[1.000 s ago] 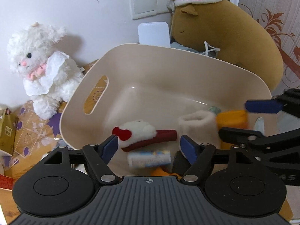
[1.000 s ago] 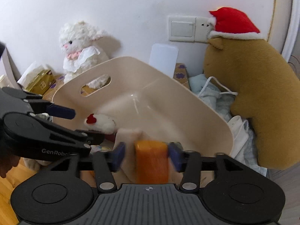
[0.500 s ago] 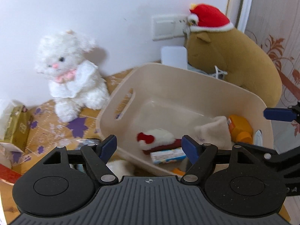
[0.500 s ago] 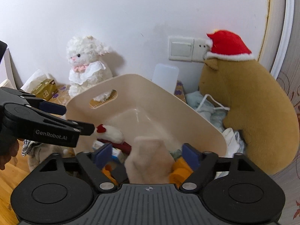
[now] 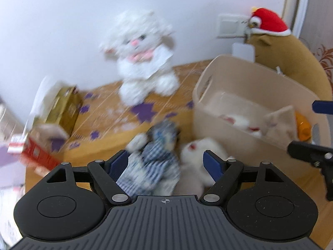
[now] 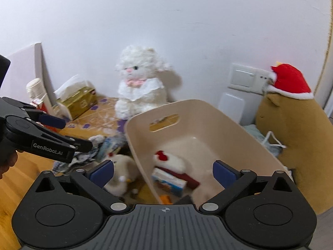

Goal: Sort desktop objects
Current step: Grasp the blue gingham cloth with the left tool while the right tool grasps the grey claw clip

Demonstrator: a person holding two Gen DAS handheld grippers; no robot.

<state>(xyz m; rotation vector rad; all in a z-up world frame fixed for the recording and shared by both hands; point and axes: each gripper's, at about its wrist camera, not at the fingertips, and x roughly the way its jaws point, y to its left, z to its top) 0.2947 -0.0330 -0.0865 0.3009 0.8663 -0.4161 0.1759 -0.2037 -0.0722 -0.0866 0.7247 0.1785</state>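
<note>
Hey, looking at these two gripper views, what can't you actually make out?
- Left wrist view: striped blue toy and small white plush smeared by motion blur; details unreadable.
- Right wrist view: bin contents' near end cut off by the gripper body.
- Small box print too small to read.

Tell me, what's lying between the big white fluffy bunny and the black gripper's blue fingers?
A blue-and-white striped plush toy lies there on the orange patterned mat, in the left wrist view.

Left gripper (image 5: 165, 163) gapes empty; right gripper (image 6: 163, 171), jaws just opening, holds nothing.
</note>
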